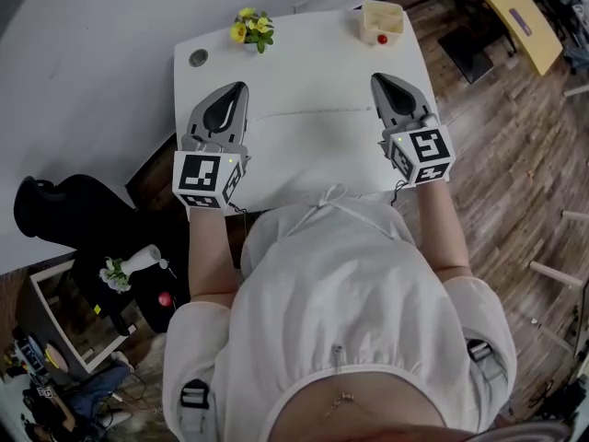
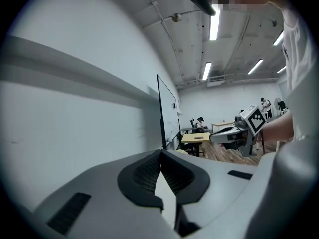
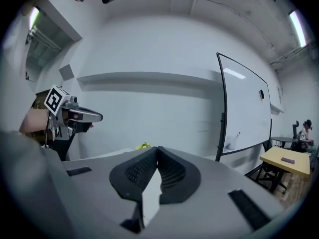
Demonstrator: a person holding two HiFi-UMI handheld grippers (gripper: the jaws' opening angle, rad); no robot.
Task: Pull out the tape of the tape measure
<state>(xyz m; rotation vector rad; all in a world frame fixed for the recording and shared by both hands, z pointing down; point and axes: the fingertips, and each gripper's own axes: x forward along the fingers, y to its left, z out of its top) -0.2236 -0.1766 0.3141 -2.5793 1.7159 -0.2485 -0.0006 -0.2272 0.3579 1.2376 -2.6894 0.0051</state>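
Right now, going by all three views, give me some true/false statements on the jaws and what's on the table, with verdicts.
1. The jaws of the left gripper and the right gripper are closed with nothing between them. True.
2. A tape measure lies on the table between the grippers. False: no tape measure can be made out in any view.
3. The yellow flowers stand at the table's far edge. True.
4. The beige container sits at the table's near left corner. False: it is at the far right corner, with something small and red at it.
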